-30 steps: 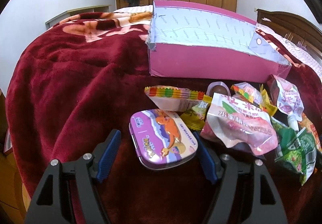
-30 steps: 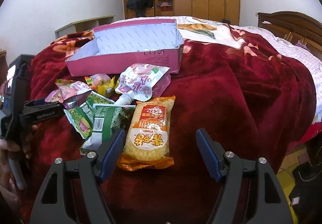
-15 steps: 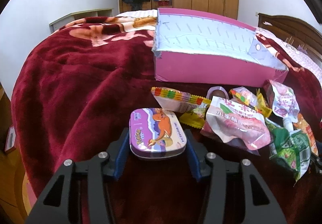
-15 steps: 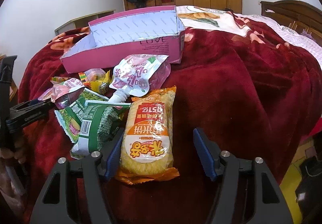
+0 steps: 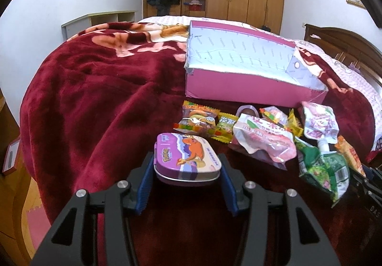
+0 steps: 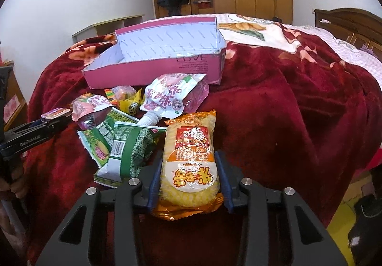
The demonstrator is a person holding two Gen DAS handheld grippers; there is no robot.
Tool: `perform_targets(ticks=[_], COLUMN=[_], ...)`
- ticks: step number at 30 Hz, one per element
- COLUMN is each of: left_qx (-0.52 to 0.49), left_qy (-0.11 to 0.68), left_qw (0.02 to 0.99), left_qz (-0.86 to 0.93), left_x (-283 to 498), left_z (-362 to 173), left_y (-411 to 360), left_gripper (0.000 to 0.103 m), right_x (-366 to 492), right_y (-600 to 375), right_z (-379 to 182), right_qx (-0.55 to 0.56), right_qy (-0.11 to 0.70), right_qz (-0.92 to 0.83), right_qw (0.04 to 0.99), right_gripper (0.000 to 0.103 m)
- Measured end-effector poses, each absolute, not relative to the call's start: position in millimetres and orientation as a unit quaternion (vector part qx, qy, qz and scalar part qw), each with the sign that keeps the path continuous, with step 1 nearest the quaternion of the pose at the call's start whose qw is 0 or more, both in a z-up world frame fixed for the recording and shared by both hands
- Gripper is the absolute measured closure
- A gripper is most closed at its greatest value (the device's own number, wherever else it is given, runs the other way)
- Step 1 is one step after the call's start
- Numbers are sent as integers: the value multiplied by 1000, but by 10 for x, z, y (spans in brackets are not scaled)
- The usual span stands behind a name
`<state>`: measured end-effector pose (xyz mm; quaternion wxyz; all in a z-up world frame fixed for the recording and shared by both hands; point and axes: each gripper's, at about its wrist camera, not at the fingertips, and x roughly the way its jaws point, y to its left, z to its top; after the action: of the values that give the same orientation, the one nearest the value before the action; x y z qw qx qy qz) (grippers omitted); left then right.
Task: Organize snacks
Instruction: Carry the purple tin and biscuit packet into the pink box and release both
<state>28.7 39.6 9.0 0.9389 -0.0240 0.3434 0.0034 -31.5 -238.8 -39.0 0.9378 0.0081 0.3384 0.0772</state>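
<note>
Box (image 5: 250, 89) at the back on the blanket (image 5: 95, 98), snack packets (image 5: 262, 137) heaped just in front. Tin (image 5: 187, 158) nearest in the left wrist view, left of the heap. Rice-cracker pack (image 6: 189, 163) nearest in the right wrist view, right of the green bags (image 6: 126, 146).

Orange snack packet (image 5: 349, 154) half hidden

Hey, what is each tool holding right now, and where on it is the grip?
The left tool clamps the purple tin by its two long sides. The right tool has just closed on the yellow snack packet, squeezing its near end at the side edges.
</note>
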Motion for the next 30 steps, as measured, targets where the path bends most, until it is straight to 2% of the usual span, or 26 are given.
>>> perform_targets(ticks=[17,30], left_qx=[-34,-14], left_qy=[304,283], left_qw=[952,958], left_qz=[-10,-36], left_x=[149,390], left_z=[387,728], left_y=[411,273], left_gripper=[50,50], right_x=[-468,-229], right_y=[-2270,-2276], right_z=[71,272], right_qx=[-13,3], right_qy=[280,286], right_qz=[102,133], right_qw=[954,949], right_gripper=[61,61])
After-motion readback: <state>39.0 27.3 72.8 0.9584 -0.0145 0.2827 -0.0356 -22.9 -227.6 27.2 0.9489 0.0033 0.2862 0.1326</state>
